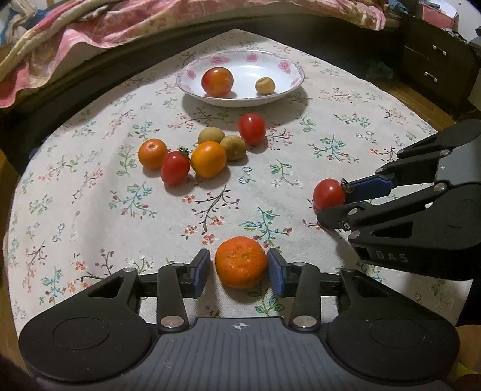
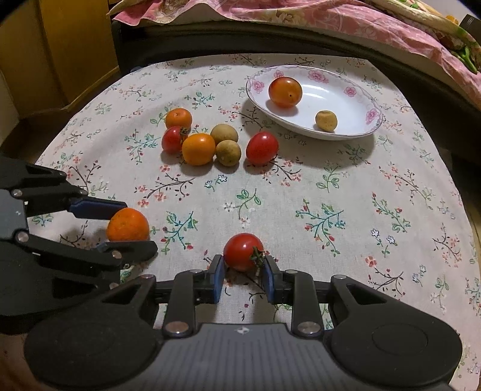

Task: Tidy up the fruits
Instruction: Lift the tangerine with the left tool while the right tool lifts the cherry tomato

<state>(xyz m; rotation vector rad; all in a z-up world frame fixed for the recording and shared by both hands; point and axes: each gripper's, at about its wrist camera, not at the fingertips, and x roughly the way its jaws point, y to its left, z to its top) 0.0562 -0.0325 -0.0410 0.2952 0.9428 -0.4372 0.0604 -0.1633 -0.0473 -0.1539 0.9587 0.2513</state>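
Note:
A mandarin (image 1: 241,261) rests on the floral tablecloth between the blue pads of my left gripper (image 1: 239,267). The right pad touches it and a thin gap shows at the left pad, so the gripper is open around it. My right gripper (image 2: 244,266) is closed on a red cherry tomato (image 2: 243,252) with a green stem, both pad tips against it, low on the cloth. The white floral-rimmed plate (image 1: 279,64) at the back holds an orange-red tomato (image 1: 217,81) and a small tan fruit (image 1: 265,85).
A cluster lies mid-table: two orange tomatoes (image 1: 208,158), two red tomatoes (image 1: 252,128) and two tan fruits (image 1: 233,146). The round table's edge curves on all sides. A bed with a pink quilt (image 1: 90,27) stands behind, drawers (image 1: 436,63) at the right.

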